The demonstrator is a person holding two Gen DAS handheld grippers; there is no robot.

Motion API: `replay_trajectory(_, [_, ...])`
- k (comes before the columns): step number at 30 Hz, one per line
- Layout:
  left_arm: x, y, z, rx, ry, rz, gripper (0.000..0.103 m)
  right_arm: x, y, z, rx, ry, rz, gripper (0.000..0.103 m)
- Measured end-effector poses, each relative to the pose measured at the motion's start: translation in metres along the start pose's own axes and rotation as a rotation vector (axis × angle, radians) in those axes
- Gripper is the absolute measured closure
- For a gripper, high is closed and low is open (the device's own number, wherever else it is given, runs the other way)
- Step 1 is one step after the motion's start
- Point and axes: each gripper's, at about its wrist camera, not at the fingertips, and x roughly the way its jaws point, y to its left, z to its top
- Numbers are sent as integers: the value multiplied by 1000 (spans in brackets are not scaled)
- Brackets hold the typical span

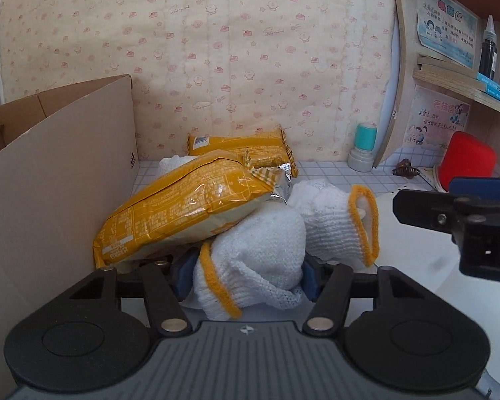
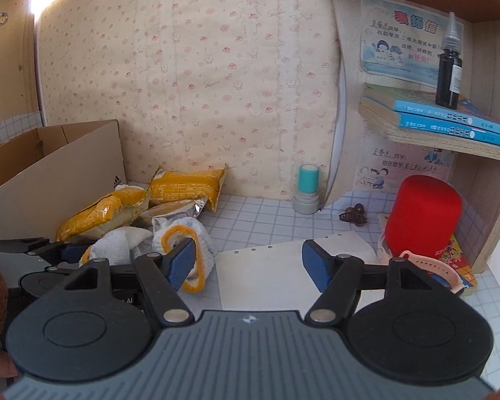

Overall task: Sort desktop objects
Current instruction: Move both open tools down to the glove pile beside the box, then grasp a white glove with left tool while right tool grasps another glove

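Left hand-held gripper (image 1: 245, 278) is clamped on a white knit glove (image 1: 256, 260); right hand-held gripper (image 2: 248, 265) hangs released. Lifting could topple the yellow snack bag (image 1: 183, 210) leaning on it.

My left wrist camera sits low and close behind the white gloves (image 1: 250, 260), facing the papered back wall (image 1: 216, 50). My right wrist camera looks the same way from farther back and to the right. Both share the cardboard box (image 2: 60, 173), snack packets (image 1: 183, 210) and shelf (image 2: 443, 136).

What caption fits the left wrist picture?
Left gripper shut on a white glove beside yellow snack bags and a cardboard box.
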Motion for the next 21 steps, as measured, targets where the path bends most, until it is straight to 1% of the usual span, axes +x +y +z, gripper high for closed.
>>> replay_trajectory(7, [-17,-4,-8,6,-5,-6,42,19,19,6,-51,28,76,34])
replay_trajectory(11, [-24,-2,-12,13,-6,-8,41,41,32,7,-91,72,102,34])
replay_trajectory(14, [-27,1,-15,-3,-7,-6,41,58,37,6,-99,109,122,34])
replay_trajectory(16, [-27,4,-15,-14,-5,-8,41,70,39,5,-95,139,133,35])
replay_trajectory(20, [-25,8,-15,-40,-2,-15,42,86,39,4,-72,165,157,38])
replay_trajectory(21, [-25,8,-15,-42,-4,-14,41,89,40,3,-74,170,151,41])
